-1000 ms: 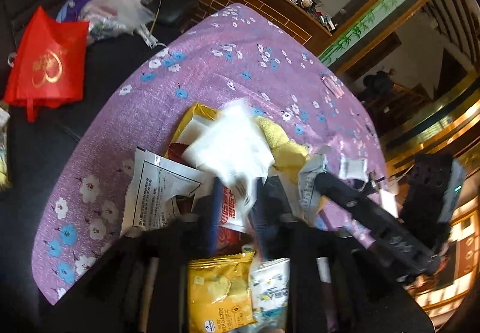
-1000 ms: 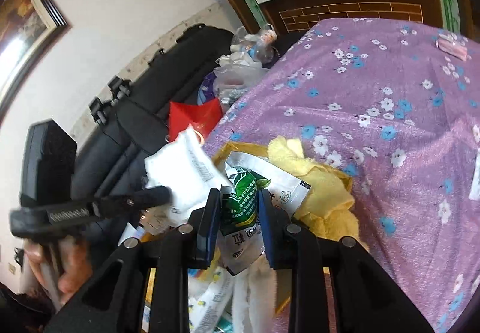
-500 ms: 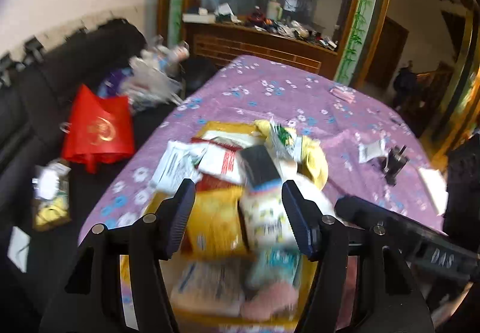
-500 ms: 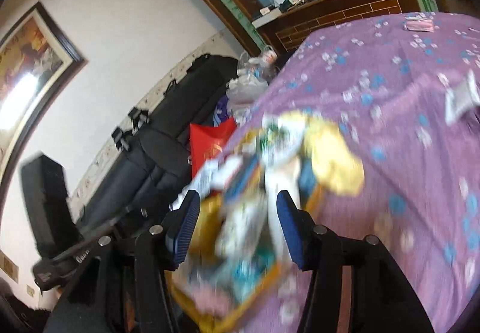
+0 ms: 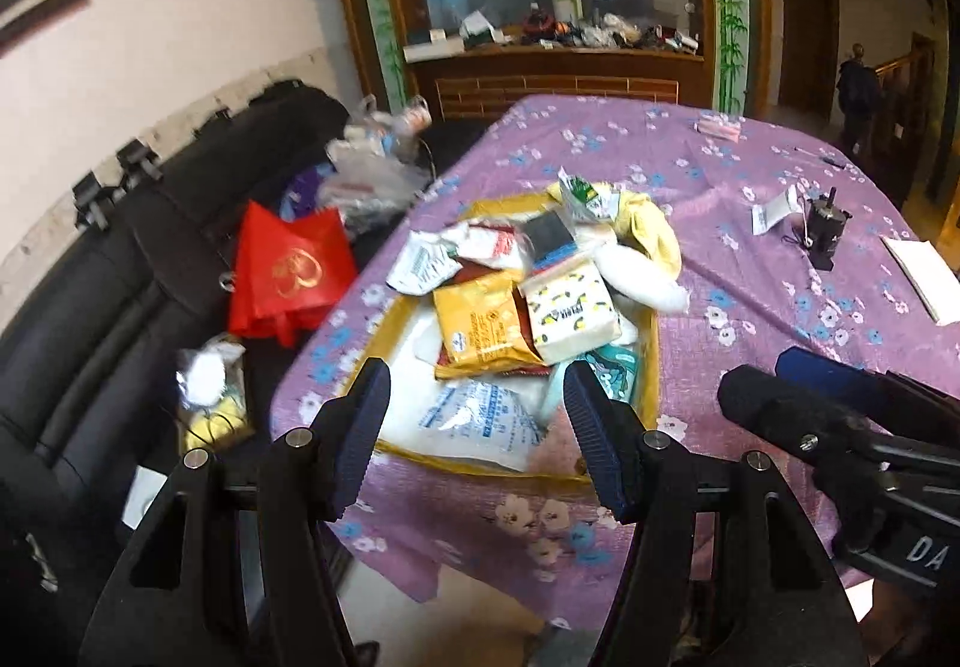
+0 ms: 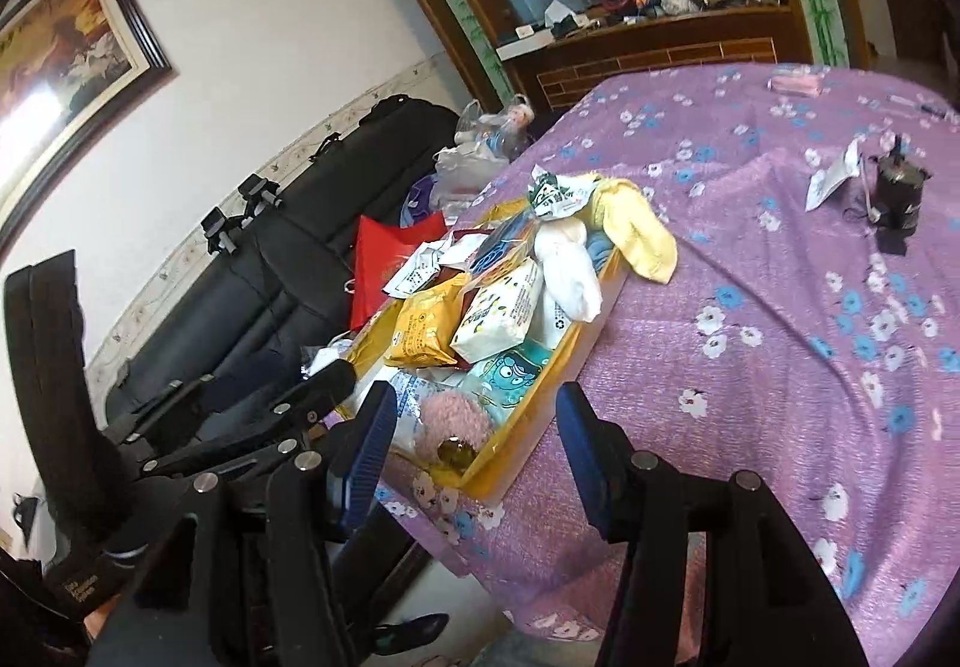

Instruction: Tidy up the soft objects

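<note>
A yellow tray sits near the table's front left edge, heaped with soft packets: a yellow snack bag, a white tissue pack, a yellow cloth, a white sock, a pink fluffy item. My left gripper is open and empty, held back above the tray's near end. My right gripper is open and empty, just before the tray's corner; it also shows in the left wrist view.
A purple flowered cloth covers the table. A small dark motor, a paper tag and a white pad lie to the right. A black sofa with a red bag and plastic bags stands left.
Both grippers have let go of their packets, opened, and pulled back and up from the tray. The packets now lie on the heap.
</note>
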`<move>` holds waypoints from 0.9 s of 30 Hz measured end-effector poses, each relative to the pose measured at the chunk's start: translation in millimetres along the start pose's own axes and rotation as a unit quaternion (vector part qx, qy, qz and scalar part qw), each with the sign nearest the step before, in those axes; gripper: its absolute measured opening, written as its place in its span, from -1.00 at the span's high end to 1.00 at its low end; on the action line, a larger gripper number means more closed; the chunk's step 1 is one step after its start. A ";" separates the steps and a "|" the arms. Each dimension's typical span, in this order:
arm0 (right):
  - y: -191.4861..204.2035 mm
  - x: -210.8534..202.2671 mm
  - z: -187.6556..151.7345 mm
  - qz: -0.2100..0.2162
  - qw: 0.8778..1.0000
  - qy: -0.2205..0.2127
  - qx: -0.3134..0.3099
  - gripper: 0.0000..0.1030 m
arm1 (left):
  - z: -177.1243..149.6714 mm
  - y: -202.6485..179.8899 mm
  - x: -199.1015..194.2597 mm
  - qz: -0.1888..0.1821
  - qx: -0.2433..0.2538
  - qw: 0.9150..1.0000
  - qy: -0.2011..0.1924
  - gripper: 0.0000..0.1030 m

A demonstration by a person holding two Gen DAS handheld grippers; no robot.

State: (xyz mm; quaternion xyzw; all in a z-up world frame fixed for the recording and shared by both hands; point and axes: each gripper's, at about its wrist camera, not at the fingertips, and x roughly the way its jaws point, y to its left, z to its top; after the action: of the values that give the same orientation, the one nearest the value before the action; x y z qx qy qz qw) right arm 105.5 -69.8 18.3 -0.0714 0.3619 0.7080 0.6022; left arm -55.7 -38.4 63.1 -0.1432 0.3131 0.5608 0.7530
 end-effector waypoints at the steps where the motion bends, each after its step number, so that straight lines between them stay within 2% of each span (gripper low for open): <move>1: 0.7 0.0 -1.7 0.001 1.000 0.000 0.000 -0.15 | -0.4 1.5 -1.4 -0.003 -0.005 1.000 0.000 -0.18; 6: -2.8 -0.2 -3.3 0.017 1.000 -0.005 0.017 -0.34 | -1.6 6.1 9.5 0.002 -0.010 1.000 0.021 -0.18; 12: -3.3 9.0 -7.2 0.021 0.999 0.001 0.030 -0.34 | -5.1 13.9 14.8 0.019 -0.021 0.999 0.020 -0.18; 17: -0.1 14.5 -9.3 0.006 1.000 0.005 0.022 -0.34 | -5.0 18.7 21.3 0.032 -0.026 0.999 0.029 -0.18; 27: 13.3 18.1 -11.1 -0.013 1.000 0.002 -0.013 -0.34 | -6.5 25.3 24.6 0.028 -0.046 0.998 0.030 -0.18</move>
State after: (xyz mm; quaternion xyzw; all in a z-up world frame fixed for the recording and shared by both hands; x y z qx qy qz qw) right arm 84.9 -62.1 6.1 -0.0854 0.3524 0.7045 0.6101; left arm -77.1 -15.2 46.0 -0.1855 0.3135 0.5905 0.7202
